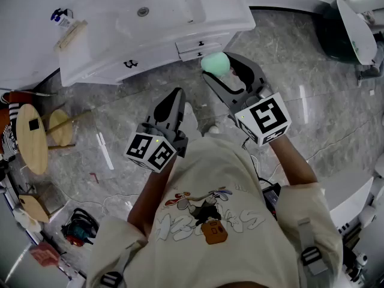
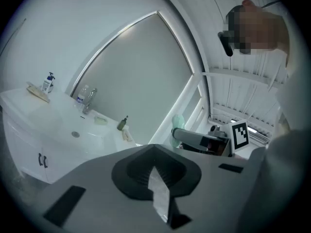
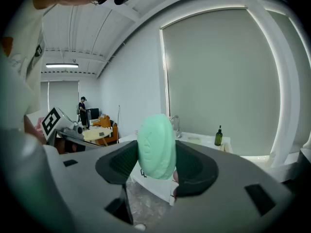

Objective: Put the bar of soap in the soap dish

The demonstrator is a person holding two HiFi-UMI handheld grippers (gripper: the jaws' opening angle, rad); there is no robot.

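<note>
A pale green bar of soap (image 1: pixel 215 62) stands on edge between the jaws of my right gripper (image 1: pixel 219 68), which is shut on it. In the right gripper view the soap (image 3: pixel 156 147) fills the middle, in front of the white vanity. It also shows from the left gripper view as the soap (image 2: pixel 178 122) at the tip of the right gripper (image 2: pixel 181 132). My left gripper (image 1: pixel 173 98) hangs lower and to the left, shut with nothing in it. A small pale dish (image 2: pixel 100 121) lies on the vanity top beside the faucet (image 2: pixel 88 100).
The white vanity with its sink (image 1: pixel 144 11) stands ahead, drawers (image 1: pixel 201 47) facing me. A green bottle (image 2: pixel 122 124) and a blue-capped bottle (image 1: pixel 62 18) sit on its top. Wooden stools (image 1: pixel 31 138) stand to the left, and a dark bin (image 1: pixel 351 26) is at the far right.
</note>
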